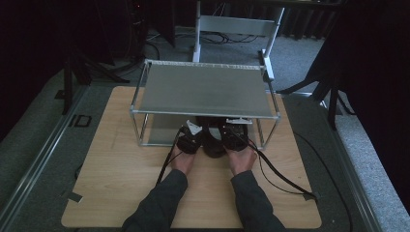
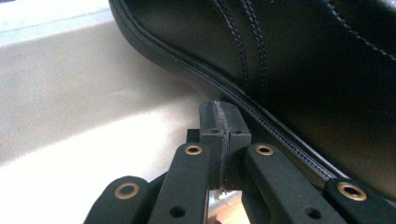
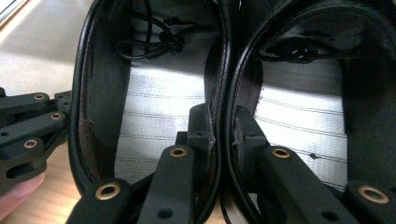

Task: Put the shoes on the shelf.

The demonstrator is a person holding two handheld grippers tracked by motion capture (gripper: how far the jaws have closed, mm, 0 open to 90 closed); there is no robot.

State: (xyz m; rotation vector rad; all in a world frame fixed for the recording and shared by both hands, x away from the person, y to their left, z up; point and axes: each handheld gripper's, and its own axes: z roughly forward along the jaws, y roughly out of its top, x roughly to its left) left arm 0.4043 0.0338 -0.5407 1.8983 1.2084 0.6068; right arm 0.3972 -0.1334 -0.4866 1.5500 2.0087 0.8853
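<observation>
Pair of black leather lace-up shoes sits side by side on the wooden bench, toes under the lower level of a grey metal two-tier shelf rack.

Left gripper: jaws pressed together with nothing between them, tips against the outer sole edge of the left shoe.

Right gripper: jaws pinching the two adjoining inner collar walls together.

Judgement: moderately heavy; soles stiff, uppers soft, leather smooth and slippery. The collar pinch carries both; heel counters would hold firmer.
</observation>
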